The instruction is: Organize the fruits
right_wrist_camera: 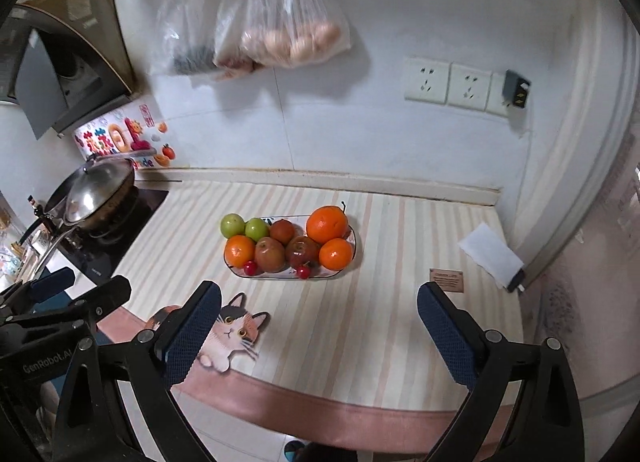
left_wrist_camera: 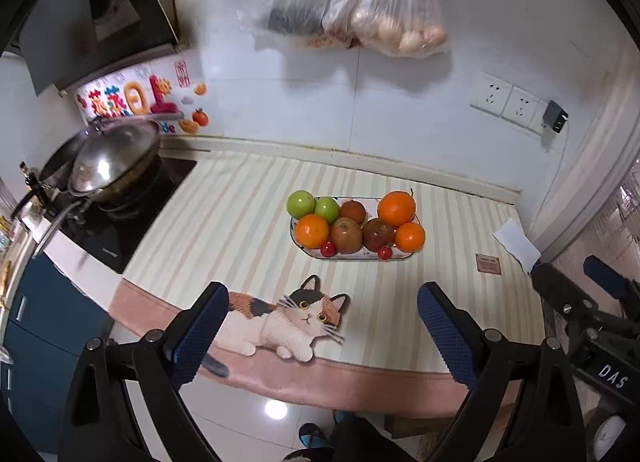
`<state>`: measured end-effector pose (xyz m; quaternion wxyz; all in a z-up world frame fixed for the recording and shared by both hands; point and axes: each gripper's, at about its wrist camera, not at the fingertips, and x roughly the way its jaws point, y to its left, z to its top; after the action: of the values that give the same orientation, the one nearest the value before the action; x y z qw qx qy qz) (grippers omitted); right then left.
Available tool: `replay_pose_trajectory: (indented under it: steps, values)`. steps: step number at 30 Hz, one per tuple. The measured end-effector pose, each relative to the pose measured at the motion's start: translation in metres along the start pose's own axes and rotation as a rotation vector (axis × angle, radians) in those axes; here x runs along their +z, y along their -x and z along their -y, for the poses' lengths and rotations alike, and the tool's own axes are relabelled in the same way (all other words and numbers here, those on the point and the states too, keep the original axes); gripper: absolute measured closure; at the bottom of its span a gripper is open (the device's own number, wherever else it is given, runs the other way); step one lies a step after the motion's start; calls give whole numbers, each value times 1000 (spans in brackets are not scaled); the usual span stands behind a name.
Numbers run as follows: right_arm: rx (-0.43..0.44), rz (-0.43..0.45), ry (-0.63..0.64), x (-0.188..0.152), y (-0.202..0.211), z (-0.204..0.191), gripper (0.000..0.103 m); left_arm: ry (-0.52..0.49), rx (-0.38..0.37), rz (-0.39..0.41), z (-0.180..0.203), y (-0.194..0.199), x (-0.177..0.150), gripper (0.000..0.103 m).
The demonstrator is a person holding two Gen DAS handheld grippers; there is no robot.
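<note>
An oval white plate (left_wrist_camera: 407, 255) (right_wrist_camera: 354, 236) sits mid-counter on a striped mat. It holds two green apples (left_wrist_camera: 301, 204) (right_wrist_camera: 232, 224), three oranges with the biggest (left_wrist_camera: 396, 208) (right_wrist_camera: 327, 224) at the back right, several reddish-brown apples (left_wrist_camera: 346, 235) (right_wrist_camera: 270, 254) and two small red cherries (left_wrist_camera: 327, 248) (right_wrist_camera: 250, 268). My left gripper (left_wrist_camera: 323, 332) hovers open above the mat's front edge, short of the plate, with nothing between its fingers. My right gripper (right_wrist_camera: 319, 332) is likewise open and empty, in front and right of the plate. Each view shows the other gripper at its side edge.
A lidded wok (left_wrist_camera: 112, 158) (right_wrist_camera: 98, 194) sits on a black stove at the left. Plastic bags (left_wrist_camera: 360, 10) (right_wrist_camera: 276, 34) hang on the wall above the counter. Wall sockets (right_wrist_camera: 448, 80) and a white paper (right_wrist_camera: 490, 254) are at the right. A cat picture (left_wrist_camera: 288, 318) marks the mat's front.
</note>
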<state>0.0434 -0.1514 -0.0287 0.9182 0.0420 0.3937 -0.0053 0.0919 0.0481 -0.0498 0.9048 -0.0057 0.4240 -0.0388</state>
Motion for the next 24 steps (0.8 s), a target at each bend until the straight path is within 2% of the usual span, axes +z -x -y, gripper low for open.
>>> replay_pose_trajectory:
  steps: [7, 12, 18, 24]
  values:
    - [34, 37, -8, -10, 49, 7, 2, -4, 17, 46, 4, 40, -16, 6]
    - [45, 64, 16, -13, 72, 10, 2, 24, 12, 51, 7, 52, -21, 6]
    - [76, 35, 31, -15, 69, 17, 2, 43, 31, 54, 14, 55, -24, 6]
    - [77, 26, 45, -6, 44, 24, 2, 63, 59, 50, 17, 41, -19, 6]
